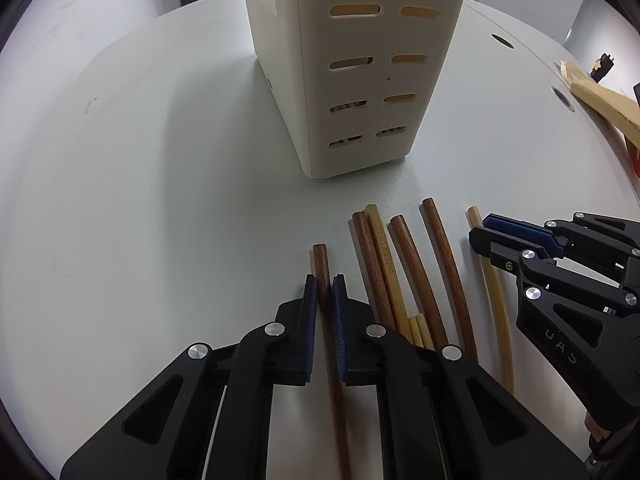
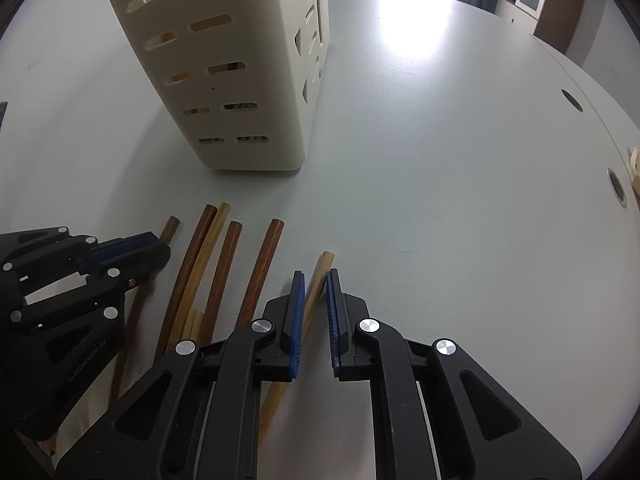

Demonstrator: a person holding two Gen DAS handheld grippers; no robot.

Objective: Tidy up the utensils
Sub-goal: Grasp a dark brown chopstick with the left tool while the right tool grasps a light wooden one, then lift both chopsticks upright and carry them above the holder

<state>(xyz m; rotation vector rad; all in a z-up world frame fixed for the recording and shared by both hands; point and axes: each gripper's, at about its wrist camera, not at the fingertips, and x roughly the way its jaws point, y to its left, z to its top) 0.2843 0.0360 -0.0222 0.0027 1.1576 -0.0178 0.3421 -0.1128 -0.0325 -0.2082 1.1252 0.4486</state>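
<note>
A cream slotted utensil holder (image 1: 360, 80) (image 2: 224, 80) stands upright on the white table, with sticks showing through its lower slots. In front of it lie several chopsticks, dark brown and pale bamboo, side by side. My left gripper (image 1: 325, 280) is shut on the leftmost dark brown chopstick (image 1: 320, 256), which runs between its blue pads. My right gripper (image 2: 315, 273) is shut on the rightmost pale chopstick (image 2: 325, 260), pinched near its fingertips. Each gripper also shows in the other's view: the right gripper (image 1: 480, 232) and the left gripper (image 2: 160, 246). Both point steeply down at the table.
Between the two held sticks lie loose brown chopsticks (image 1: 412, 264) (image 2: 224, 264) and a pale one (image 1: 384, 256). Flat wooden utensils (image 1: 600, 100) lie at the table's right edge near a round cable hole (image 1: 562, 98) (image 2: 616, 190).
</note>
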